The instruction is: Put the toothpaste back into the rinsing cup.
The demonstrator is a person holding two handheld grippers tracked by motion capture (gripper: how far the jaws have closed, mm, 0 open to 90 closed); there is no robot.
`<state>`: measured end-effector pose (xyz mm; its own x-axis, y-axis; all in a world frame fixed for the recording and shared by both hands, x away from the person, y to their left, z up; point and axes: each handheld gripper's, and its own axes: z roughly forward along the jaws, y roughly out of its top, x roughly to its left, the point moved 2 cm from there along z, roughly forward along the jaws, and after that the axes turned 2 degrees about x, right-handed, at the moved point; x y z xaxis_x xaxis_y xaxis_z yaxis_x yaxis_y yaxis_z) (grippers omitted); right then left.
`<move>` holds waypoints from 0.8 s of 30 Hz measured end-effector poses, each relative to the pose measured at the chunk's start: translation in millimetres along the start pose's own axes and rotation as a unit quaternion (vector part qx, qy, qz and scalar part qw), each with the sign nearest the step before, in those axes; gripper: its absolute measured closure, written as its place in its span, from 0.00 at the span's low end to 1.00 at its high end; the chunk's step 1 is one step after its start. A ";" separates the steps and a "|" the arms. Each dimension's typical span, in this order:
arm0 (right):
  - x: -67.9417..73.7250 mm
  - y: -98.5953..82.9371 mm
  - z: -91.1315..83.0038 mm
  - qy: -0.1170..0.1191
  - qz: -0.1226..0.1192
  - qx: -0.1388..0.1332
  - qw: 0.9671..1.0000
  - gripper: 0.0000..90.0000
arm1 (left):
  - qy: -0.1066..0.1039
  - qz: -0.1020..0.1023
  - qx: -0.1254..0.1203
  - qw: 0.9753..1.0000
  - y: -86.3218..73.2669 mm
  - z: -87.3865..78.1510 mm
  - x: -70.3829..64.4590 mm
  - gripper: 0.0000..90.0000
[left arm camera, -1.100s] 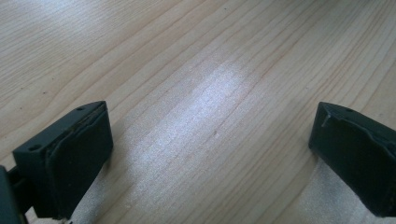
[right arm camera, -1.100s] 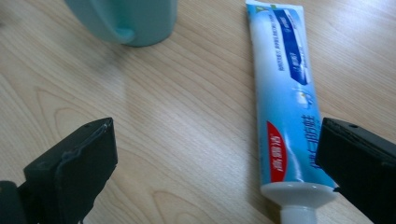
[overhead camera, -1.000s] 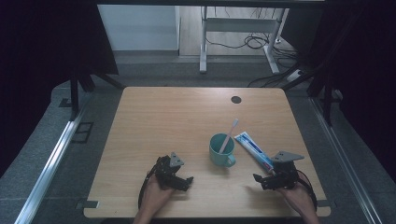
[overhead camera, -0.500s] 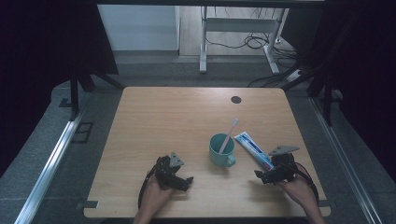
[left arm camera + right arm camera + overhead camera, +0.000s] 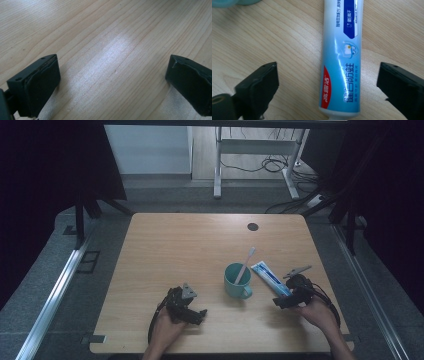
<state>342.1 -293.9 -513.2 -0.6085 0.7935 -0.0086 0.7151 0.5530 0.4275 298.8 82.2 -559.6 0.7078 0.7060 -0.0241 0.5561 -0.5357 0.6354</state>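
A teal mug (image 5: 236, 281) stands right of the table's middle with a white toothbrush (image 5: 246, 263) leaning in it. Just right of the mug a blue-and-white toothpaste tube (image 5: 268, 277) lies flat. My right gripper (image 5: 281, 302) hovers over the tube's near end, open. In the right gripper view the tube (image 5: 342, 62) lies between the two spread jaws of that gripper (image 5: 328, 85), touching neither. My left gripper (image 5: 199, 314) rests near the front edge, left of the mug, open. Its jaws stand wide over bare wood in the left gripper view (image 5: 112, 80).
The wooden table (image 5: 175, 250) has a dark round cable hole (image 5: 252, 226) at the back right. Behind the table stand a metal frame (image 5: 217, 165) and floor cables (image 5: 270, 165). A metal rail (image 5: 55, 290) runs along the left.
My right gripper has moved a little forward and left, onto the near end of the toothpaste tube. The left gripper has stayed put.
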 end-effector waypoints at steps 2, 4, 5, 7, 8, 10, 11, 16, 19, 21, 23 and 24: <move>-2.3 3.2 1.5 0.002 -0.001 0.011 1.000 0.12 | 0.000 0.000 0.000 1.000 0.0 0.0 0.0 0.00; -4.4 6.0 2.5 -0.001 -0.001 0.021 1.000 0.14 | 0.000 0.000 0.000 1.000 0.0 0.0 0.0 0.00; -5.0 7.1 3.0 -0.002 0.000 0.025 1.000 0.14 | 0.000 0.000 0.000 1.000 0.0 0.0 0.0 0.00; -6.9 10.2 4.3 -0.006 0.001 0.036 0.999 0.15 | 0.000 0.000 0.000 1.000 0.0 0.0 0.0 0.00; -7.7 11.5 5.1 -0.008 -0.002 0.043 0.999 0.15 | 0.000 0.000 0.000 1.000 0.0 0.0 0.0 0.00; -9.1 13.9 6.3 -0.010 -0.002 0.054 0.998 0.15 | 0.000 0.000 0.000 1.000 0.0 0.0 0.0 0.00; -9.7 15.3 6.9 -0.009 -0.001 0.062 0.998 0.15 | 0.000 0.000 0.000 1.000 0.0 0.0 0.0 0.00; -12.5 23.2 10.8 -0.008 -0.005 0.094 0.996 0.19 | 0.000 0.000 0.001 1.000 0.1 -0.2 0.0 0.00; -13.0 28.2 11.6 -0.006 -0.006 0.106 0.994 0.22 | 0.000 0.000 0.001 1.000 0.1 -0.2 0.0 0.00; -13.0 32.1 12.0 -0.007 -0.010 0.112 0.994 0.25 | 0.000 0.000 0.001 1.000 0.1 -0.2 0.0 0.00; -12.5 36.3 12.2 -0.006 -0.014 0.118 0.993 0.27 | 0.000 0.000 0.001 1.000 0.1 -0.2 0.0 0.00; -12.2 38.3 12.5 -0.006 -0.016 0.120 0.993 0.27 | 0.000 0.000 0.001 1.000 0.1 -0.2 0.0 0.00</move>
<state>381.2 -279.2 -508.1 -0.6287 0.7770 -0.0309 0.7579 0.6211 0.1997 298.8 82.2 -559.4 0.7076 0.7061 -0.0245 0.5575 -0.5367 0.6334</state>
